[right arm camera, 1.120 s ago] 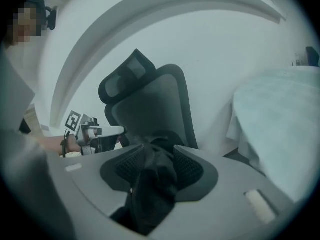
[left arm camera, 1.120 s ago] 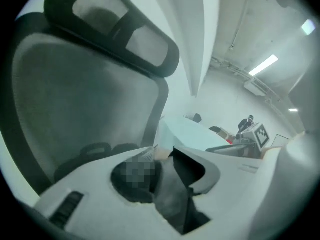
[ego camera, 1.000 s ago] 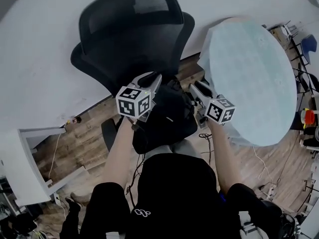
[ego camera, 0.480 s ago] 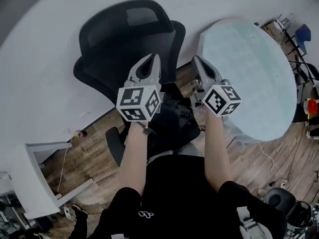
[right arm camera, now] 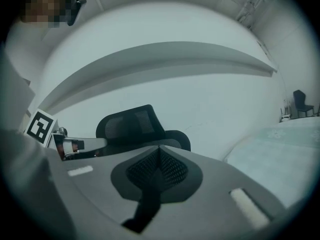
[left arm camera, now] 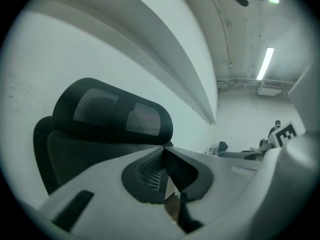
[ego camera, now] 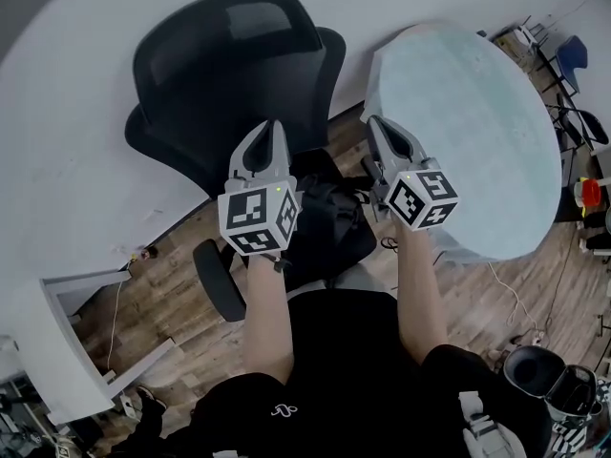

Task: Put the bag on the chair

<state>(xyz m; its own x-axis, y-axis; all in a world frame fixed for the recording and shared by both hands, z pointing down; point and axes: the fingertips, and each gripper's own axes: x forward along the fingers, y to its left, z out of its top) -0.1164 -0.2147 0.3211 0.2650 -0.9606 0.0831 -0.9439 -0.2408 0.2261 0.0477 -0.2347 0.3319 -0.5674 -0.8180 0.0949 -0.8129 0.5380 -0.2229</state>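
Note:
A black bag point(ego camera: 329, 216) hangs low between my two grippers, in front of the person's body. The black mesh office chair point(ego camera: 229, 55) stands just beyond it, against the white wall. My left gripper point(ego camera: 270, 130) is shut, and a dark strap point(left arm camera: 185, 216) of the bag runs down from its closed jaws. My right gripper point(ego camera: 374, 124) is shut too, pinching a black strap point(right arm camera: 145, 204). Both gripper views look over the closed jaws at the chair's backrest point(left arm camera: 110, 116) point(right arm camera: 132, 124).
A round pale-green table point(ego camera: 468, 132) stands to the right of the chair. A white desk point(ego camera: 57, 351) is at the lower left, a dark bin point(ego camera: 539, 375) at the lower right. Cables lie on the wooden floor point(ego camera: 172, 265).
Both grippers, open down at the bag a second ago, have shut on its straps and risen toward the chair.

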